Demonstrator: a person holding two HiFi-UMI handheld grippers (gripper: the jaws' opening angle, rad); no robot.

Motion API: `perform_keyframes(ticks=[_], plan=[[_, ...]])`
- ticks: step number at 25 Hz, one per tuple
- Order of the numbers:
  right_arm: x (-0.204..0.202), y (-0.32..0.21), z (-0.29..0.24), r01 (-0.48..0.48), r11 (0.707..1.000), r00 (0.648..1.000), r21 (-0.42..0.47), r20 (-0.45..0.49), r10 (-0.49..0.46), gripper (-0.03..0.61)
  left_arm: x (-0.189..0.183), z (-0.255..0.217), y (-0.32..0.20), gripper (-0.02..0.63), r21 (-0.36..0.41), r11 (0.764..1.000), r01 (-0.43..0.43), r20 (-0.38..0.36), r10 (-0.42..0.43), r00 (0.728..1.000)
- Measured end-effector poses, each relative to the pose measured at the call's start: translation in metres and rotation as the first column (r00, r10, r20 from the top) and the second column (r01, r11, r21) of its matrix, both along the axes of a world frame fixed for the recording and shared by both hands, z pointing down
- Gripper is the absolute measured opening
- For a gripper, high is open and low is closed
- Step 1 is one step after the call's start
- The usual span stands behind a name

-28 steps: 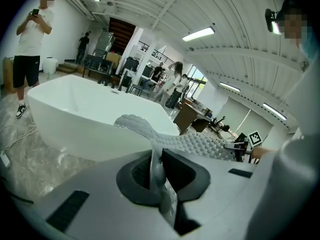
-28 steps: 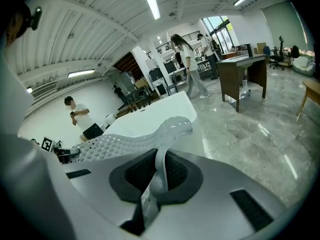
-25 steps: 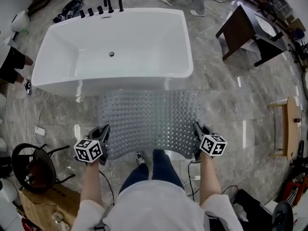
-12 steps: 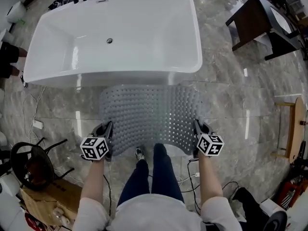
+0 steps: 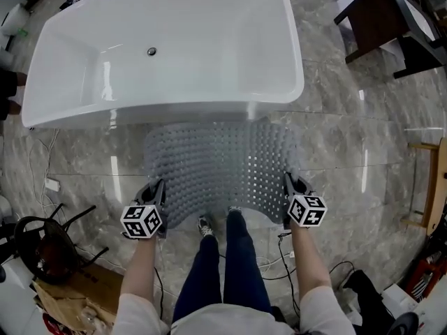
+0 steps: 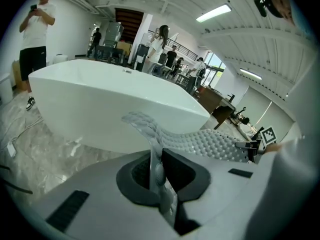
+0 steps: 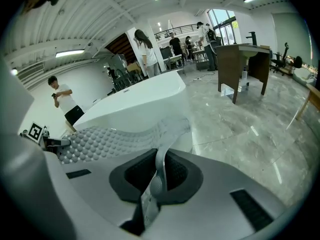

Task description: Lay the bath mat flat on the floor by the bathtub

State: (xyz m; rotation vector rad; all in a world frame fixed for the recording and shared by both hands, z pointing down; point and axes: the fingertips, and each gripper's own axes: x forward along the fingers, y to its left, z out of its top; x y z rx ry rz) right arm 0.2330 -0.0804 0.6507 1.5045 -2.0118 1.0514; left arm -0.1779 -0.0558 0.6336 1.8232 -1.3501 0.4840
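A grey, bumpy, perforated bath mat (image 5: pixel 220 166) hangs spread between my two grippers, in front of the white bathtub (image 5: pixel 160 51). Its far edge lies at the foot of the tub and its near edge sags in the middle above the person's shoes. My left gripper (image 5: pixel 155 194) is shut on the mat's near left corner (image 6: pixel 155 149). My right gripper (image 5: pixel 288 190) is shut on the near right corner (image 7: pixel 162 156). In both gripper views the mat's thin edge (image 7: pixel 110 139) runs pinched between the jaws, with the tub (image 6: pixel 110 109) behind.
A marble floor (image 5: pixel 349 152) surrounds the tub. Dark tables (image 5: pixel 391 26) stand at the upper right, a wooden stool (image 5: pixel 429 187) at the right edge, and a black chair with boxes (image 5: pixel 42 246) at the lower left. Cables (image 5: pixel 52 173) lie on the left. People stand beyond the tub (image 7: pixel 62 101).
Both grippers have sunk towards the floor with the mat, and the head view has closed in on the tub. The mat's far edge now reaches the tub's base.
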Motion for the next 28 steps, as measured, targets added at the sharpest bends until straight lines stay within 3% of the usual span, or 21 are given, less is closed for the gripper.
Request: perform_keyframes(ticks=[28], plan=[[0.007, -0.040, 0.211, 0.069, 0.994, 0.995, -0.082, -0.064, -0.075, 0.038, 0.008, 0.203, -0.030, 0.041, -0.078, 0.994, -0.074, 0.103, 0.082, 0.991]])
